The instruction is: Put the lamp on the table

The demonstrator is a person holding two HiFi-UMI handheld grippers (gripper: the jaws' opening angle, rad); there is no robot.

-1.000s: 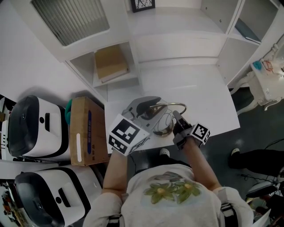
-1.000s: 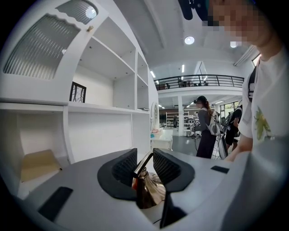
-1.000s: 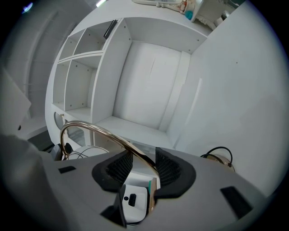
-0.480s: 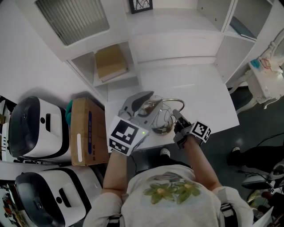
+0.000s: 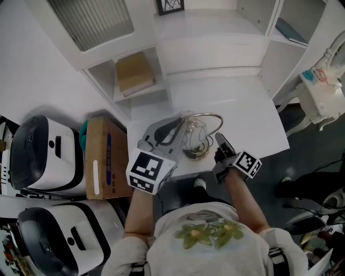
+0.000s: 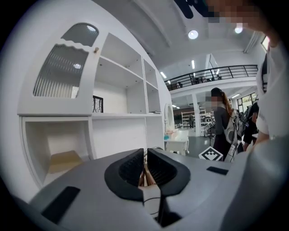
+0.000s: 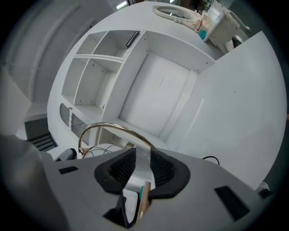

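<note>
right gripper [image 7: 142, 155]: black ribbed jaws apart and closing, only bare white surface in the gap
brass-coloured curved metal lamp [image 7: 113, 127]: thin arc just beyond the jaw tips, pads not on it
white open-fronted shelf unit [image 7: 104, 67]: behind the arc, tilted in frame
thin black cable [image 7: 208, 158]: right of the jaws

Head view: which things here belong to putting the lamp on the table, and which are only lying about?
For the job: lamp, white table.
Lying about: cardboard box beside the table, white machines, tan box in the shelf niche, picture frame.
</note>
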